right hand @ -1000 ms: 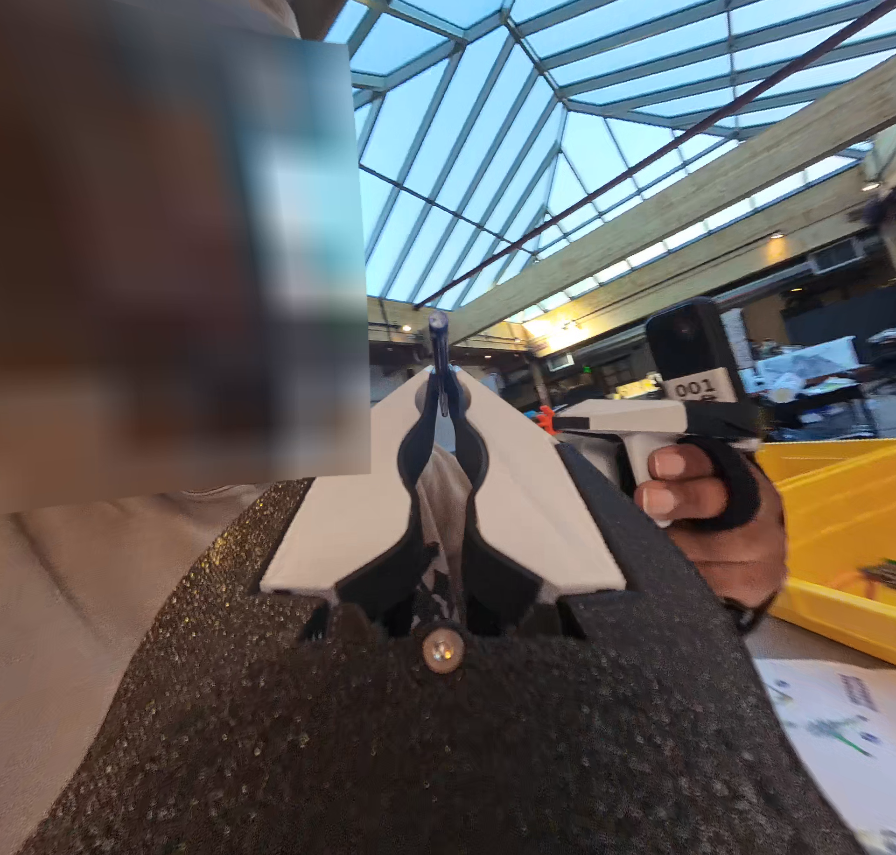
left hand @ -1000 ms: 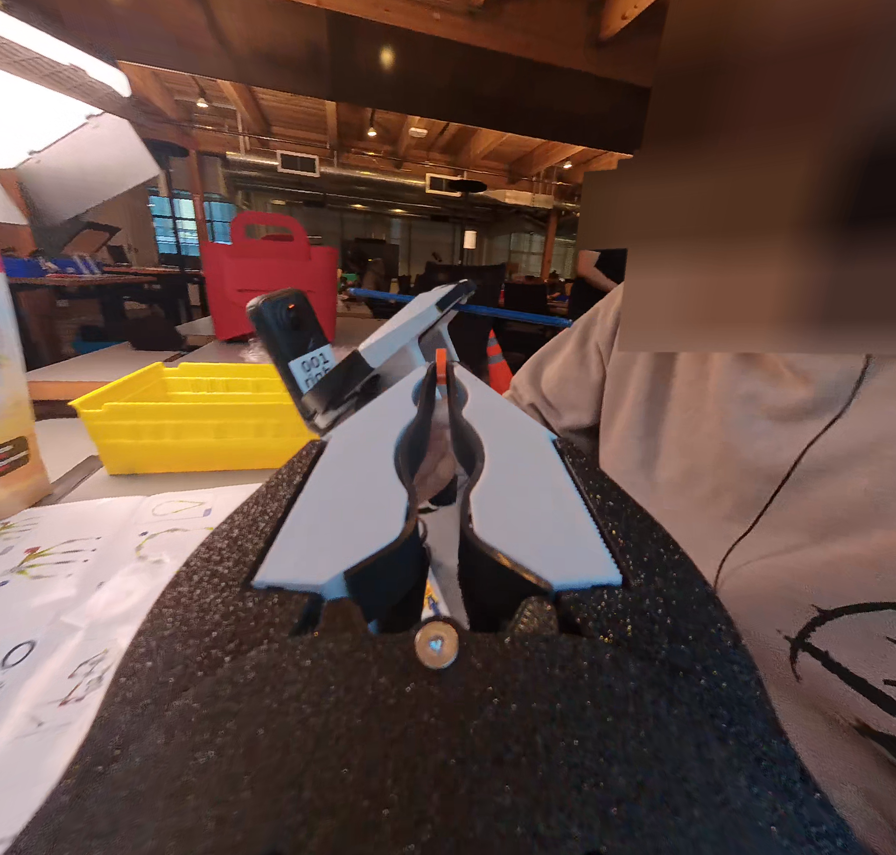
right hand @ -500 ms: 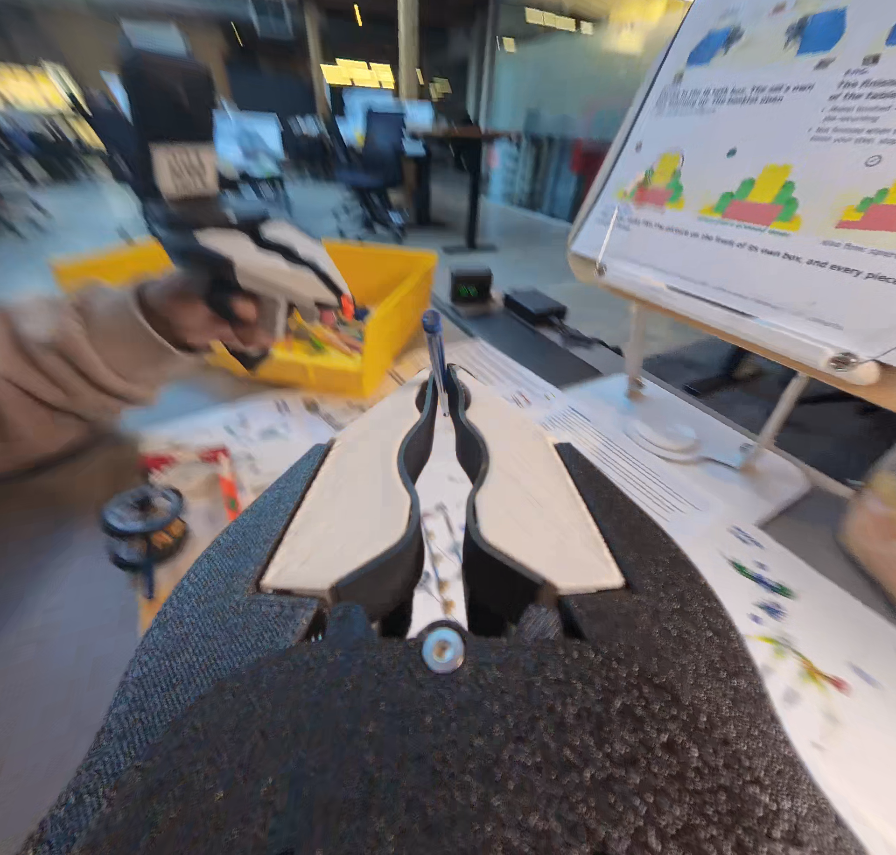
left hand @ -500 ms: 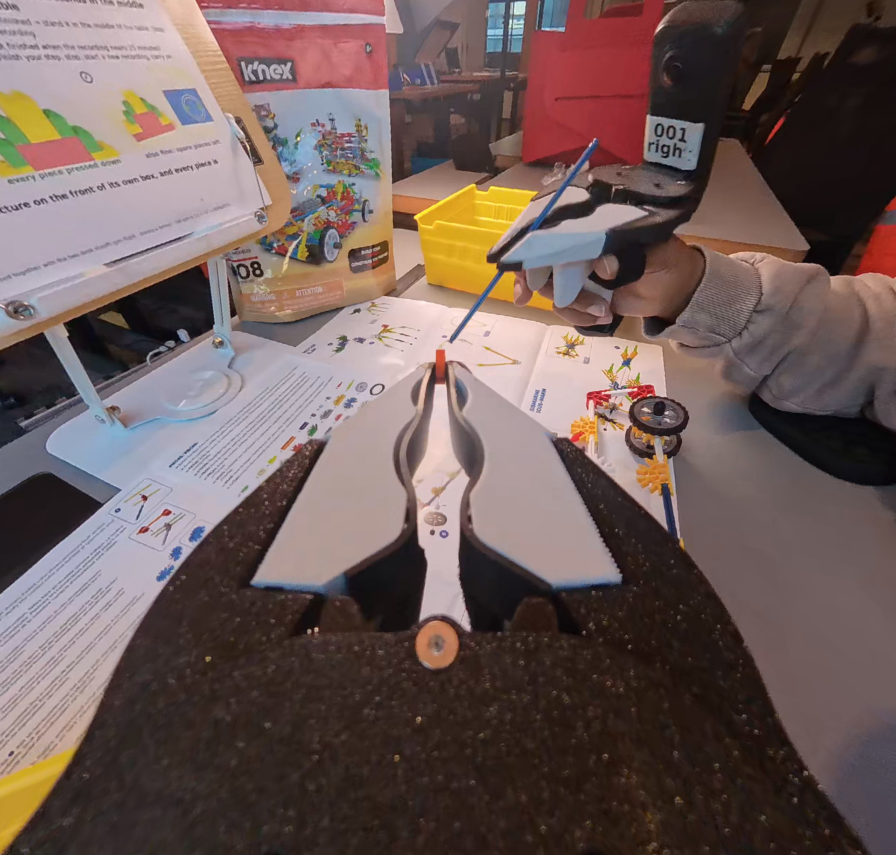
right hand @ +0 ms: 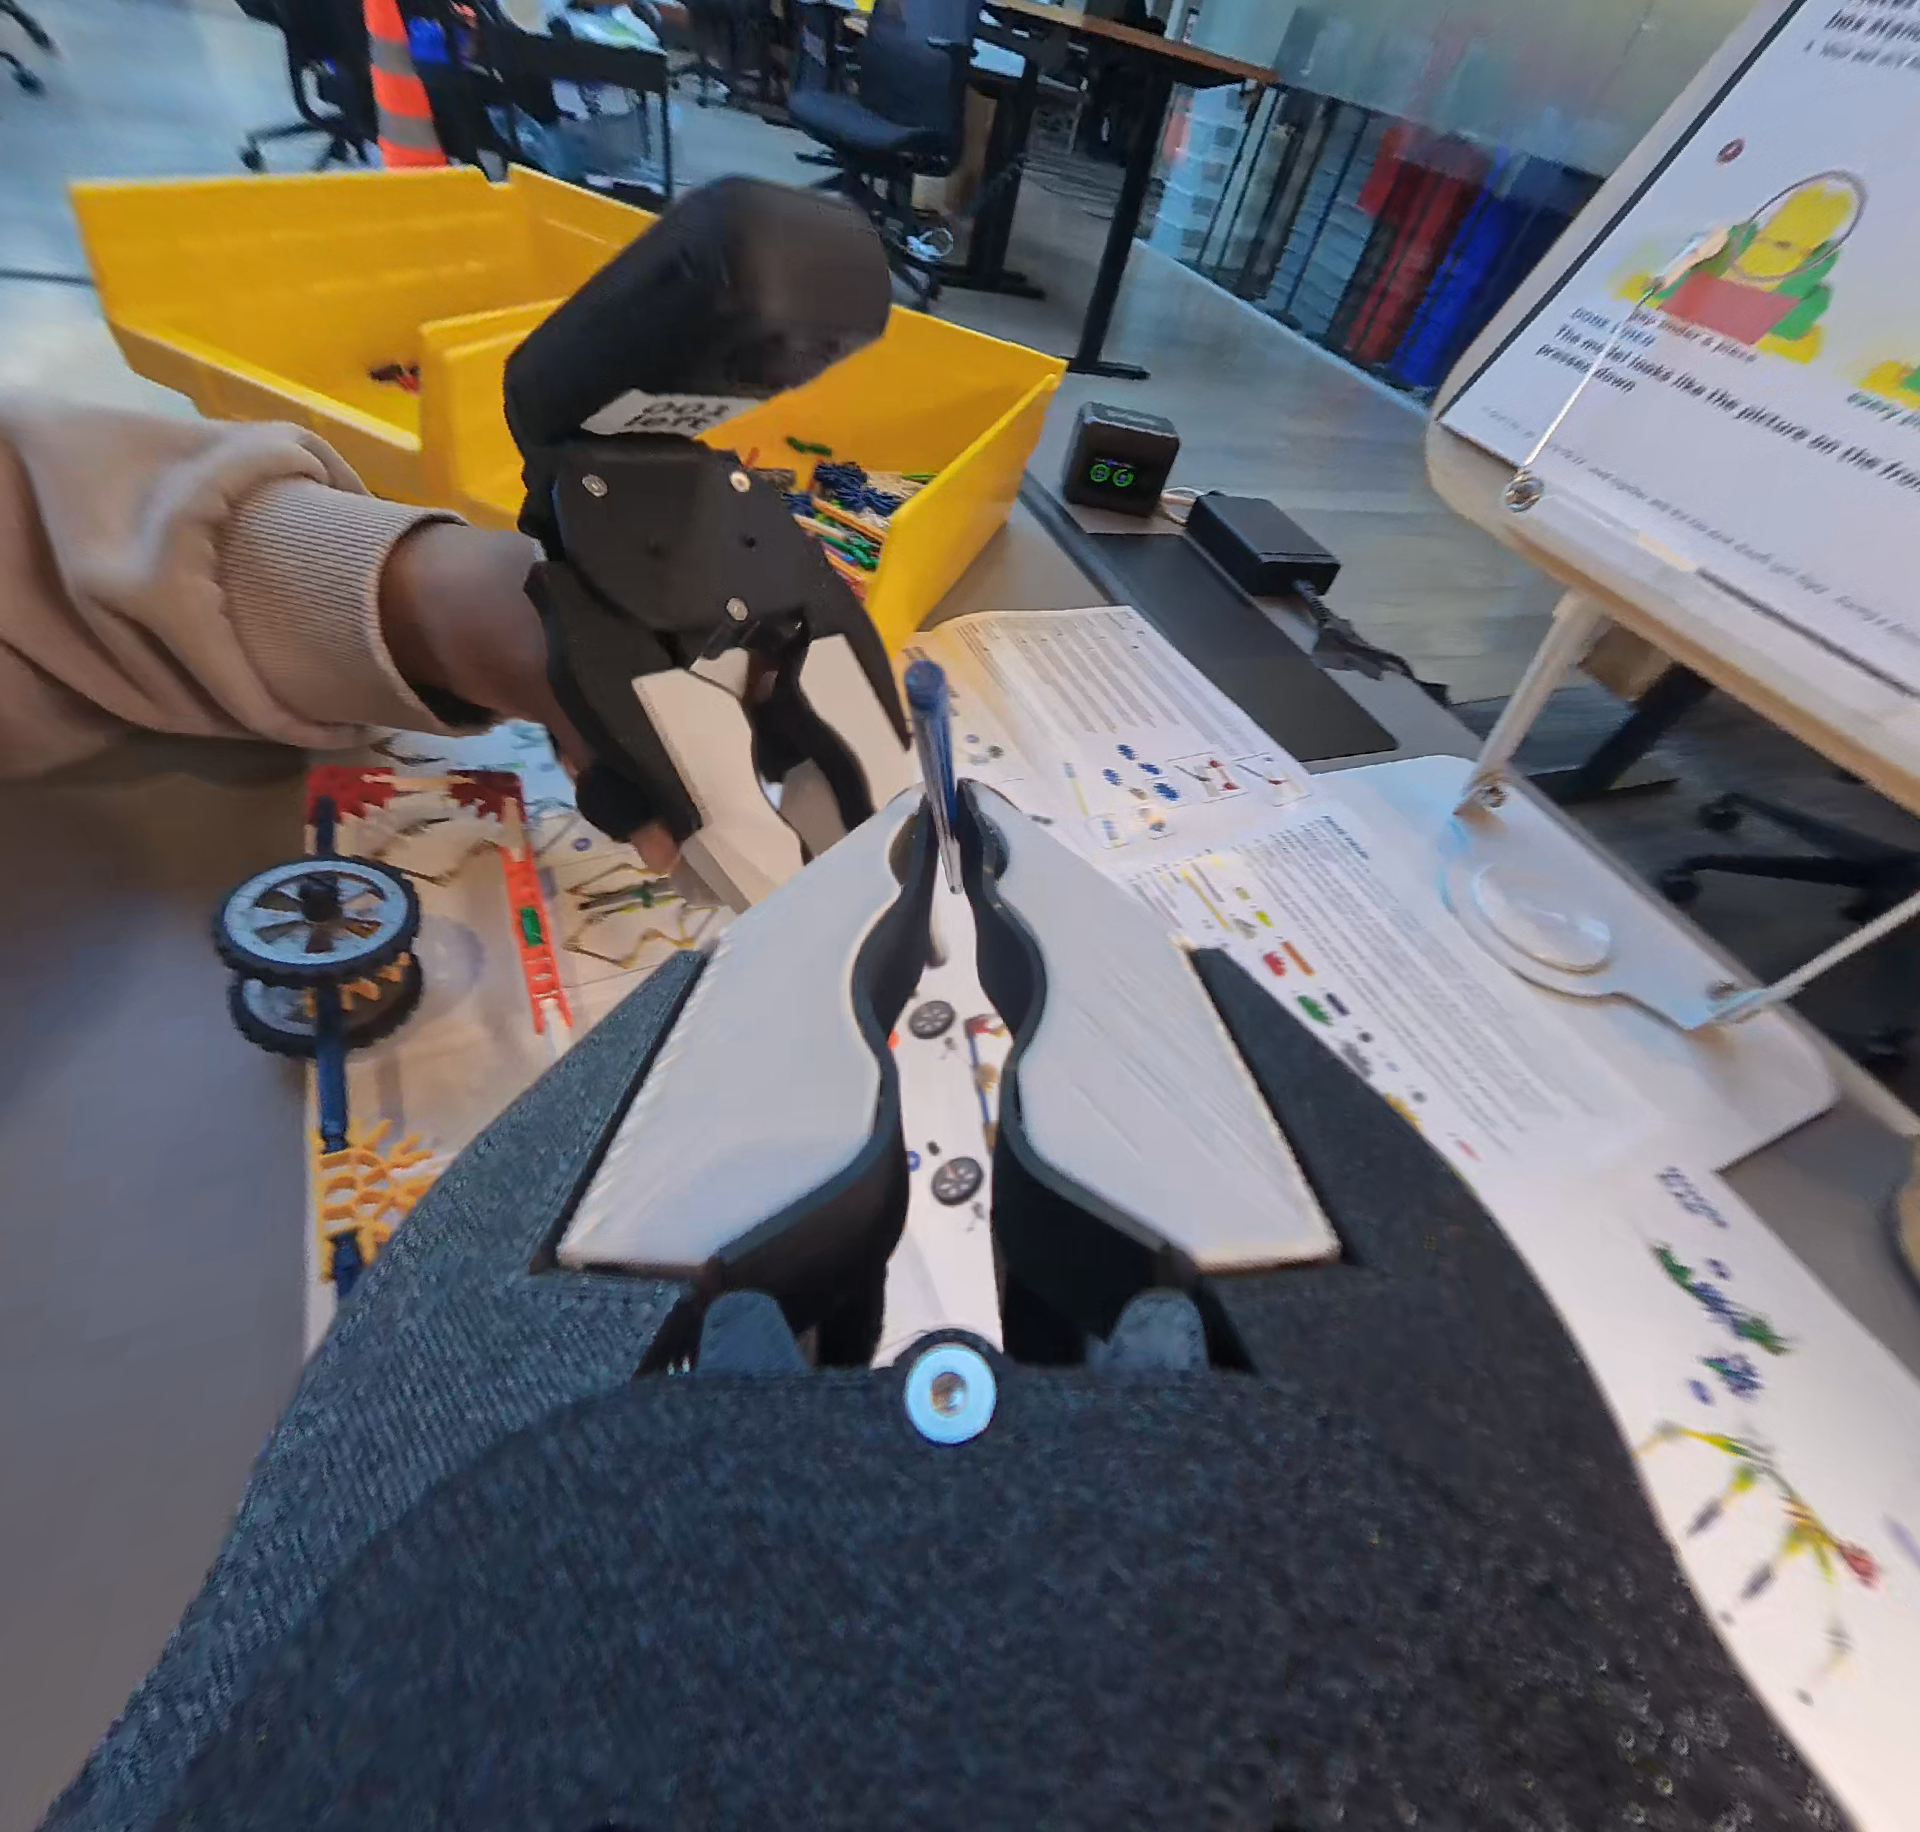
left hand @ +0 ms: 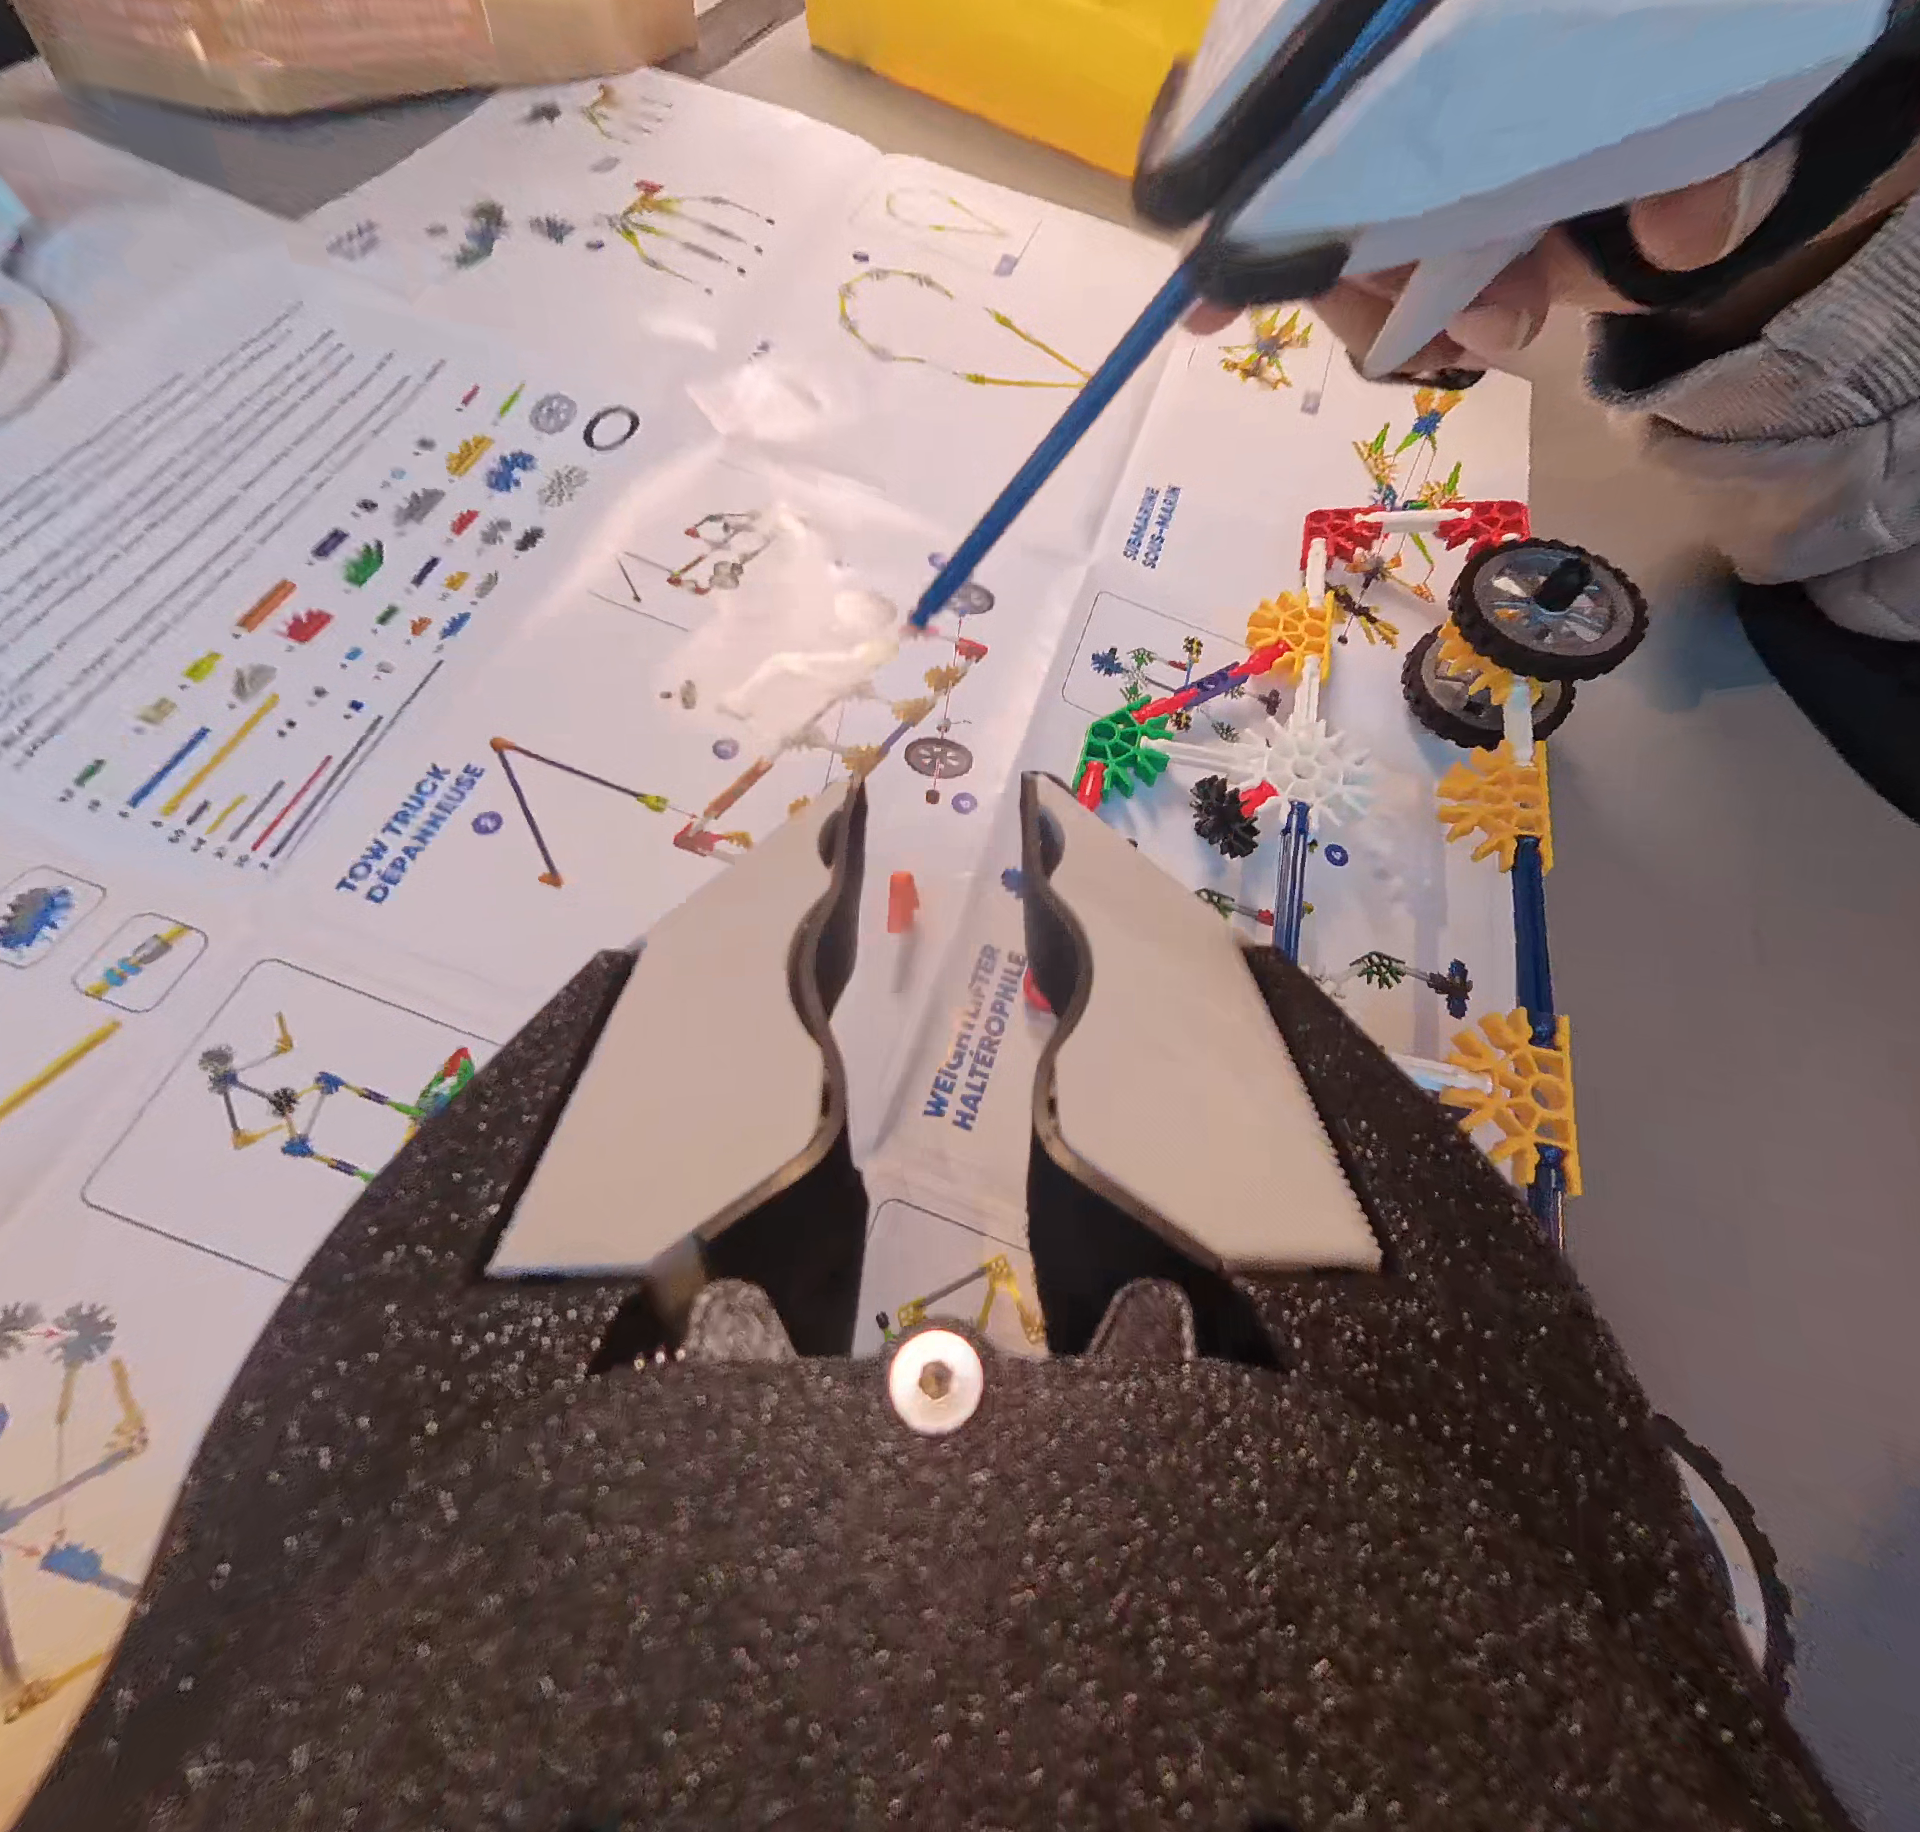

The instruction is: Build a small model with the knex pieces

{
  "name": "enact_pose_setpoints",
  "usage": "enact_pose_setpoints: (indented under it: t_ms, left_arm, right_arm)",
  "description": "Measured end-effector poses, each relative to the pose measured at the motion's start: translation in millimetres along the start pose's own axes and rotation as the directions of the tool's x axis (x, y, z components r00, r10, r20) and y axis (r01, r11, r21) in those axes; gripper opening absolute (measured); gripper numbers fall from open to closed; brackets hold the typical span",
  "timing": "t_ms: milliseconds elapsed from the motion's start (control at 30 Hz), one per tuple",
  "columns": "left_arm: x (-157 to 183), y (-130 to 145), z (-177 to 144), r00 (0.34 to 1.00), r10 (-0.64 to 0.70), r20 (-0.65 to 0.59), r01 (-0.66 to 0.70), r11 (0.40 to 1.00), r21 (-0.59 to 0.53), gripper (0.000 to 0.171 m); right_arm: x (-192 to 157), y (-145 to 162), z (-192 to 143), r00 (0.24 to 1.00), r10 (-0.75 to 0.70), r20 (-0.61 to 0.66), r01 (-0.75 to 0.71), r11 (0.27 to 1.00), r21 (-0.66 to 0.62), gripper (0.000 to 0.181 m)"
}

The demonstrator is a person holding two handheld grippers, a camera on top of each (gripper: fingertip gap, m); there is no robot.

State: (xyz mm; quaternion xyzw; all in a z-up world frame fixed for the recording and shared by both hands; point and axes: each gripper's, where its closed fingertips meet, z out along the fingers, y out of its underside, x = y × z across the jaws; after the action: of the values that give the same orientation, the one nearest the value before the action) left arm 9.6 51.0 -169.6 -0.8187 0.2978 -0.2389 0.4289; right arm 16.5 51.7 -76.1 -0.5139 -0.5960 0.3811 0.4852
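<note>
Left gripper: your left gripper (left hand: 940, 826) hung over the instruction sheet (left hand: 436, 577) with its jaws spread apart and nothing between them.
Orange piece: a small orange piece (left hand: 902, 901) showed in the gap between your left fingers, apart from both; whether it lay on the sheet or was in the air, I could not tell.
Right gripper: your right gripper (right hand: 943, 806) was clamped on a thin blue rod (right hand: 935, 754), which stuck out past the fingertips.
Rod tip: from the left wrist view the rod (left hand: 1049, 473) slanted down toward the sheet, its tip just above or on the printed page, ahead of your left fingertips.
Model: the half-built rod-and-connector model (left hand: 1340, 764) with black wheels (left hand: 1548, 610) lay on the sheet's right edge, just beside your left gripper's right finger.
Bin: the yellow bin (right hand: 935, 400) of loose pieces stood behind your left gripper.
Stand: a tilted board on a white stand (right hand: 1621, 961) stood to the right of the sheet.
</note>
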Motion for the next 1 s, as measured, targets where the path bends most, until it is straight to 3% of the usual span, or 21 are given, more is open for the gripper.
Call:
enact_pose_setpoints:
  t_ms: [133, 267, 333, 400, 533, 633, 667, 733, 833, 867, 1000]
  left_arm:
    - [10.9, -29.6, -16.1, 0.988, 0.152, 0.031, -0.155, 0.98, 0.125, 0.026]
    - [18.5, -35.1, -23.7, 0.956, 0.287, 0.067, -0.292, 0.951, 0.104, 0.001]
    - [23.4, -41.8, -31.8, 0.951, 0.304, 0.051, -0.308, 0.946, 0.105, 0.0]
    - [15.2, -53.3, -48.4, 0.947, 0.305, 0.096, -0.315, 0.943, 0.111, 0.0]
    - [-30.3, -85.0, -120.9, 0.918, 0.23, 0.324, -0.287, 0.948, 0.14, 0.0]
    - [-71.6, -87.9, -202.1, 0.801, 0.179, 0.572, -0.254, 0.966, 0.052, 0.0]
    - [-84.5, -80.7, -232.4, 0.741, 0.163, 0.652, -0.216, 0.976, 0.002, 0.0]
    - [-110.9, -55.6, -303.3, 0.554, 0.133, 0.822, -0.101, 0.991, -0.092, 0.0]
    - [-131.7, 15.1, -387.8, 0.363, 0.049, 0.931, 0.21, 0.969, -0.133, 0.0]
    - [-136.4, 37.6, -405.4, 0.327, 0.016, 0.945, 0.288, 0.951, -0.115, 0.0]
    - [-150.0, 121.9, -433.6, 0.306, -0.148, 0.941, 0.535, 0.844, -0.041, 0.0]
  right_arm:
    - [-10.7, 1.8, 4.2, 0.993, 0.086, 0.081, -0.087, 0.996, 0.004, 0.001]
    - [-16.9, -1.0, 6.4, 0.986, 0.123, 0.114, -0.126, 0.992, 0.015, 0.001]
    - [-8.1, -7.9, 2.3, 0.982, 0.165, 0.092, -0.17, 0.984, 0.049, 0.006]
    - [5.2, -17.6, -5.1, 0.976, 0.212, 0.057, -0.217, 0.97, 0.112, 0.023]
    - [12.9, -7.3, -7.6, 0.978, 0.206, 0.041, -0.208, 0.976, 0.063, 0.031]
    - [0.0, 32.1, 9.8, 0.982, 0.178, 0.062, -0.169, 0.977, -0.129, 0.031]
    - [-6.3, 48.3, 16.5, 0.983, 0.166, 0.077, -0.148, 0.968, -0.202, 0.03]
    - [-15.6, 80.6, 29.2, 0.985, 0.133, 0.105, -0.09, 0.935, -0.342, 0.029]
    - [-21.6, 113.7, 44.7, 0.982, 0.108, 0.153, -0.017, 0.864, -0.504, 0.029]
    - [-22.6, 118.6, 48.9, 0.98, 0.108, 0.166, -0.002, 0.843, -0.537, 0.028]
    - [-17.3, 125.7, 62.7, 0.981, 0.103, 0.166, 0.025, 0.779, -0.626, 0.024]
